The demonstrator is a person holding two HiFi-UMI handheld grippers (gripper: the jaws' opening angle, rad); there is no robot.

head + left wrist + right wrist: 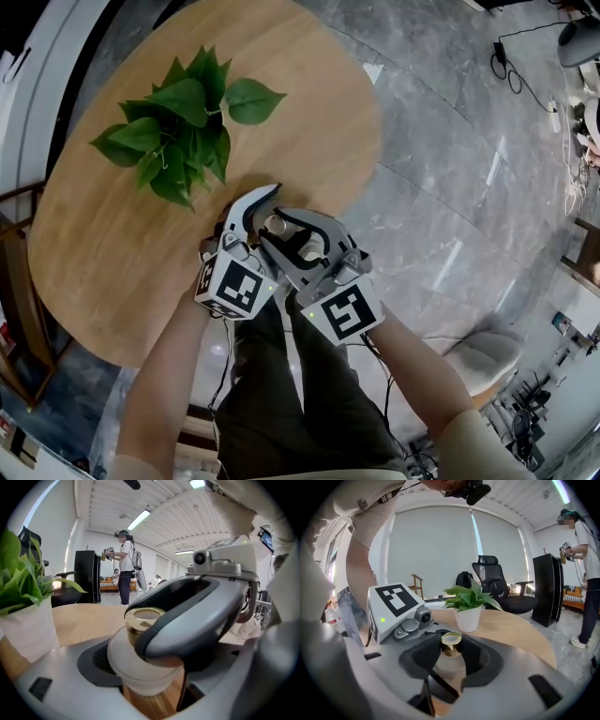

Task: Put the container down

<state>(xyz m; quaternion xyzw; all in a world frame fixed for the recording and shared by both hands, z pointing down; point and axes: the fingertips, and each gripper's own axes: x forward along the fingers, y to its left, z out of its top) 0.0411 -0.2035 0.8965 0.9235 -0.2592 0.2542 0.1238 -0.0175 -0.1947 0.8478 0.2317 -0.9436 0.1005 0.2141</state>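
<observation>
The container is a small frosted white jar with a gold cap. It sits between both grippers over the near edge of the wooden table. My right gripper is shut on the container, with its dark pads on either side of the gold cap. My left gripper comes in from the other side. Its jaws sit close against the frosted body of the container, below the right gripper's jaw. In the head view the left gripper and the right gripper cross each other. Whether the jar's base touches the table is hidden.
A potted green plant in a white pot stands on the table just beyond the grippers. Grey stone floor lies to the right, with a white stool. A person stands far off by a black cabinet.
</observation>
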